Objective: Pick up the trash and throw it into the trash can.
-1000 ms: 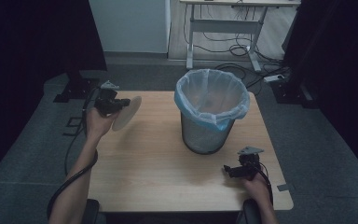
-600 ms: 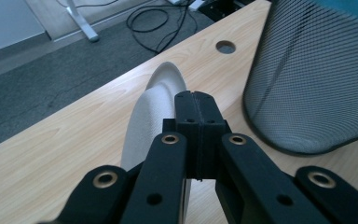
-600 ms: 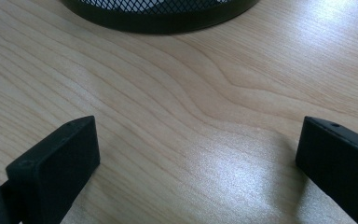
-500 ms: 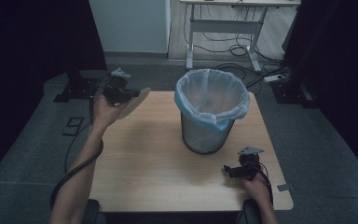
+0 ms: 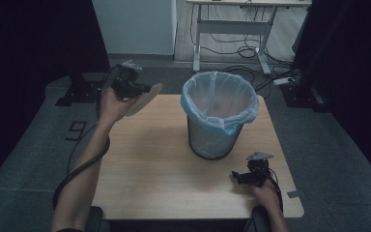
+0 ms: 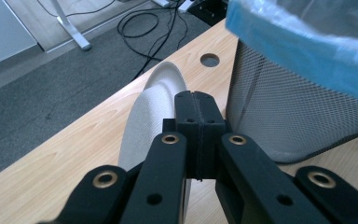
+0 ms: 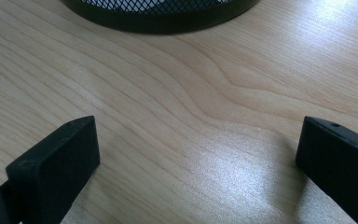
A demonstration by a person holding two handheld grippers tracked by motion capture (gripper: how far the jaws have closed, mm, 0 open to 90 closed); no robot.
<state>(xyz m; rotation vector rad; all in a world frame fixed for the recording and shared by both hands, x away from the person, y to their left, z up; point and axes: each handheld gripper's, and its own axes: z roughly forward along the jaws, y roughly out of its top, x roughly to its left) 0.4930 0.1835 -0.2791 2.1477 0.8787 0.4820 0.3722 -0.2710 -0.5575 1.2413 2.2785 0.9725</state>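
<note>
Above table's far left, left tongs (image 5: 145,91) clamp half-hidden paper plate (image 6: 154,100), right tongs (image 7: 196,154) gape, empty.

My high view is dim, dark at both sides, slightly soft. Both gripper views are brighter; I see glare patches on the surface (image 7: 223,163), with the near black jaws blurred.

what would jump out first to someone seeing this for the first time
The black wire-mesh waste bin with a pale blue plastic liner stands toward the far side of the light wooden table and draws the eye first. Next, at the far left corner, the left gripper holds a round off-white paper plate by its rim, jaws shut on it. The right gripper rests open near the front right edge.
</note>
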